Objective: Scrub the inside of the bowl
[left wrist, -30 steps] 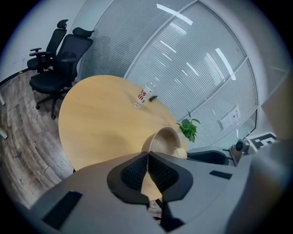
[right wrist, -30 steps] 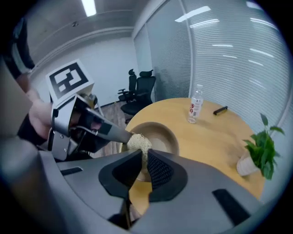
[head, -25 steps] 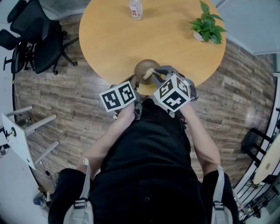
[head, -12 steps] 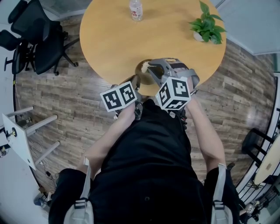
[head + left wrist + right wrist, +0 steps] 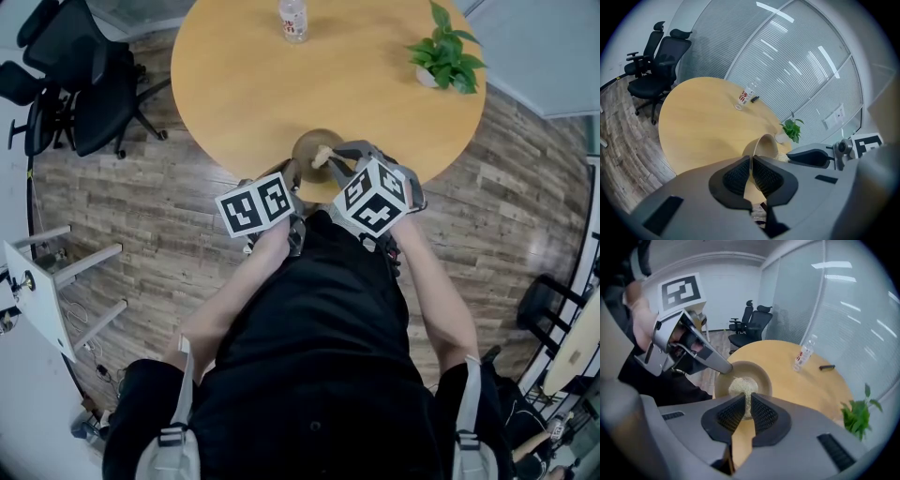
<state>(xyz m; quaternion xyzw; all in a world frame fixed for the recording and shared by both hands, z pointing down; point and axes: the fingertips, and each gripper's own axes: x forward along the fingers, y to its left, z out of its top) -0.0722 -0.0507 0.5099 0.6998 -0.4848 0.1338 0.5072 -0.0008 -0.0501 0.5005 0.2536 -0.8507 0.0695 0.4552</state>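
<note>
A brown bowl [image 5: 314, 148] sits near the front edge of the round wooden table [image 5: 253, 89]. My left gripper [image 5: 289, 174] holds the bowl's near rim; its jaws are opening slightly, and in the left gripper view the thin rim [image 5: 751, 165] is still pinched between the pads of the left gripper [image 5: 751, 162]. My right gripper [image 5: 747, 405] is shut on a pale mesh scrubber [image 5: 742, 386], which rests inside the bowl [image 5: 759, 373]. In the head view the scrubber [image 5: 322, 155] shows over the bowl's middle, ahead of the right gripper [image 5: 334, 165].
A water bottle [image 5: 292, 19] stands at the table's far side, with a small dark object [image 5: 827, 367] lying near it. A potted plant [image 5: 446, 52] is at the far right. Black office chairs [image 5: 66, 84] stand to the table's left on the wooden floor.
The right gripper swung forward and right over the bowl half a second ago and has come back, with the scrubber again showing inside the bowl. The left gripper has stayed at the rim.
</note>
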